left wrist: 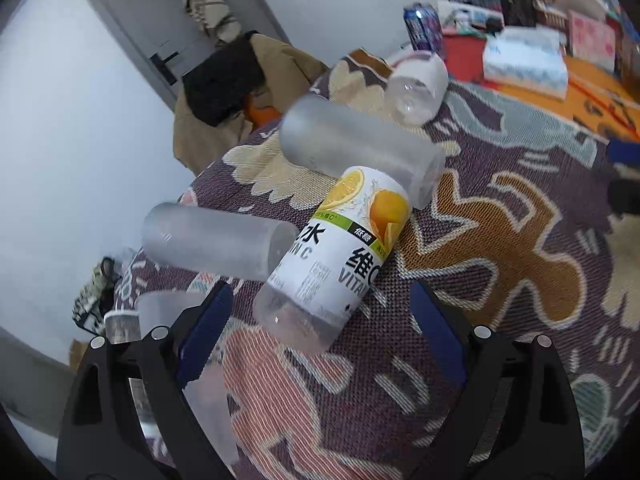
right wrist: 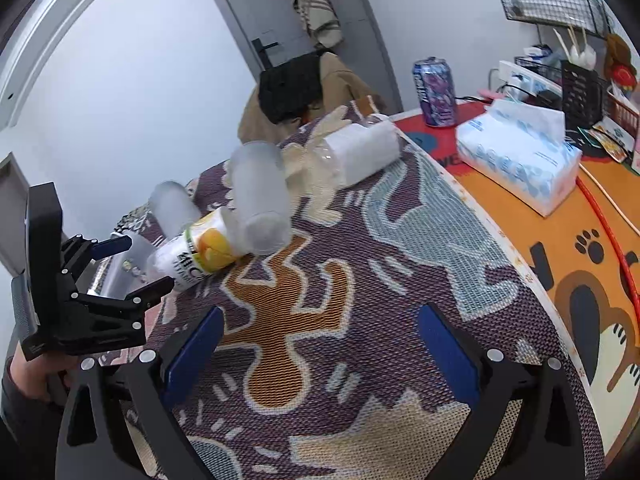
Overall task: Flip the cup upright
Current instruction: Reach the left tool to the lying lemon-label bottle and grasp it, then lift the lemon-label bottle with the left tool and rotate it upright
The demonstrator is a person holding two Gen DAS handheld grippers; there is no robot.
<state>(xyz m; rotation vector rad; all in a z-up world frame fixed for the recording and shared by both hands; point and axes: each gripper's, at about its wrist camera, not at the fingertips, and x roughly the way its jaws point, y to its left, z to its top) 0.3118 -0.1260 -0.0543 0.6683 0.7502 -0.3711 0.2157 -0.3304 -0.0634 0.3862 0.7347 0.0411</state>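
Two frosted cups lie on their sides on the patterned mat: one large in the middle, one smaller to its left. A lemon-label bottle lies between them, its base toward my left gripper. My left gripper is open, its jaws either side of the bottle's base. A third frosted cup sits by its left finger. My right gripper is open and empty over the mat, well short of the cups.
A white-wrapped clear bottle lies at the far side of the mat. A blue can, a tissue pack and cluttered baskets stand on the orange mat at right. A chair with clothes stands behind the table.
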